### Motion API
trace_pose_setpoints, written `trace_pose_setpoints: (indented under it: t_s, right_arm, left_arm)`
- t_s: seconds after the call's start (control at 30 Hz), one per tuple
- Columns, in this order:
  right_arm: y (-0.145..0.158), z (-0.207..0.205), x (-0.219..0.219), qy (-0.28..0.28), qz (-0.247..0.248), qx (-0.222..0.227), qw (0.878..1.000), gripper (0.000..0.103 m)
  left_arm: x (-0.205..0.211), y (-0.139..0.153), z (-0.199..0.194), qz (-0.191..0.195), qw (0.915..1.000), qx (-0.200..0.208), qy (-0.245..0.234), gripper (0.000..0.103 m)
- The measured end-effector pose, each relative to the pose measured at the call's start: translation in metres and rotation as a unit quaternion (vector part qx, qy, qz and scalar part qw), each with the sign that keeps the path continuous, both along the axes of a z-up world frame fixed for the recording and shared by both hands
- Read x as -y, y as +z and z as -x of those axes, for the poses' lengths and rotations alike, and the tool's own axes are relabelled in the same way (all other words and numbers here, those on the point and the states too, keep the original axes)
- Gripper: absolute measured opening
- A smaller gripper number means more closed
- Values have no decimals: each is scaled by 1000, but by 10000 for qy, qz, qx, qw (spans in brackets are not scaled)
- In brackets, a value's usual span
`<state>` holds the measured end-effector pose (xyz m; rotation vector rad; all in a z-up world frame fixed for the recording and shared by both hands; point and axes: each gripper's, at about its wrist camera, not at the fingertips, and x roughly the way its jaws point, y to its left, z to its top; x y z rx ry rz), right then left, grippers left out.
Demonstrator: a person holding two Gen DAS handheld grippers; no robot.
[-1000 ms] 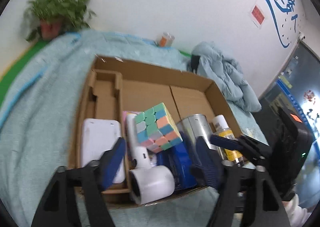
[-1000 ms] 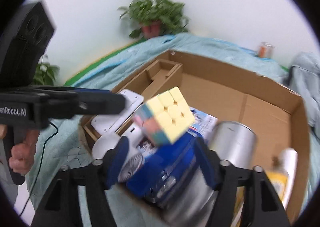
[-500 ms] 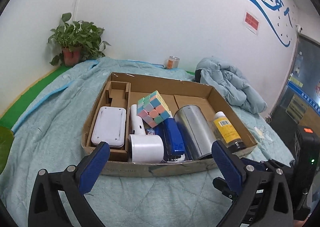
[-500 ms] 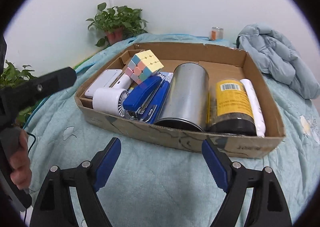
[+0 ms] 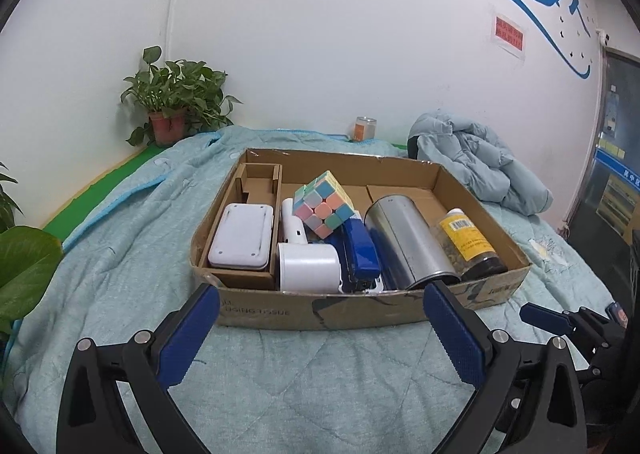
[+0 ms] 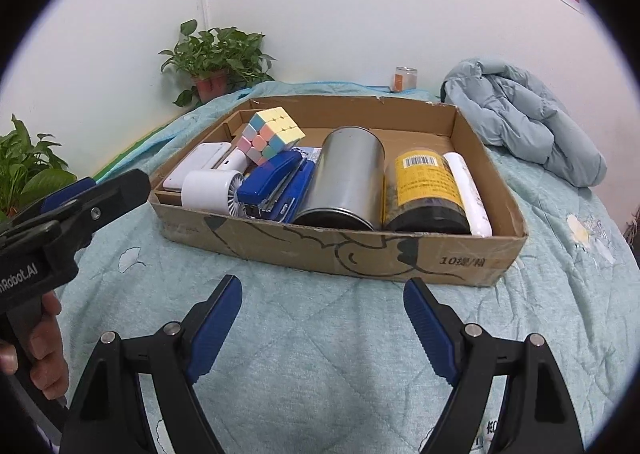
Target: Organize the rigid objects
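A shallow cardboard box (image 5: 360, 308) (image 6: 360, 254) lies on the teal quilt. In it are a white flat case (image 5: 241, 236), a white hand fan (image 5: 308, 268) (image 6: 212, 191), a pastel puzzle cube (image 5: 323, 207) (image 6: 272, 133) propped on a blue stapler (image 5: 362, 252) (image 6: 276, 183), a steel can (image 5: 408, 242) (image 6: 344, 177) and a yellow-labelled jar (image 5: 470, 244) (image 6: 426, 185). My left gripper (image 5: 320, 328) is open and empty in front of the box. My right gripper (image 6: 322, 320) is open and empty, also short of the box.
A potted plant (image 5: 172, 113) stands at the back left corner. A small orange jar (image 5: 365, 129) is by the wall. A bundled pale blue jacket (image 5: 480, 169) lies at the back right. Large leaves (image 5: 24, 270) hang at the left edge.
Both grippers have pulled back from the box and opened wide. The cube stays propped on the stapler inside the box.
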<state>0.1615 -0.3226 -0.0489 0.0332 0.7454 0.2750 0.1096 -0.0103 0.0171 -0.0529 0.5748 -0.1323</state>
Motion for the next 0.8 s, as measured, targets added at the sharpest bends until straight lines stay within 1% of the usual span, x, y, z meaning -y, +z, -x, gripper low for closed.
trace_pose_setpoints:
  t_s: [0.13,0.3,0.4,0.5,0.6,0.8]
  right_arm:
    - [-4,5,5,-196,-61,-57,9998,83]
    - [-11,11,10,-323,-17,-83,9994,83]
    - [-16,9,11,-348,-69,-190,9992,83]
    - [-14,11,11,-376,-36,-109,9992,83]
    - [-12,13,12,-361,24,-64,9993,83]
    - [-11,16,13,-313,102,-57,9994,83]
  left_arm:
    - [2,-3,6,-167,9998,-60,45,102]
    - [2,-2,5,-225,9996,-174,75,102]
    - [5,2,4,-244,9995,-196,66,102]
    - [8,2,3,-319,9992,-215,48,102]
    - [12,0,0,-256,9991,-349,-15,102]
    - [15,-4,2,-238,9991,-355,36,102]
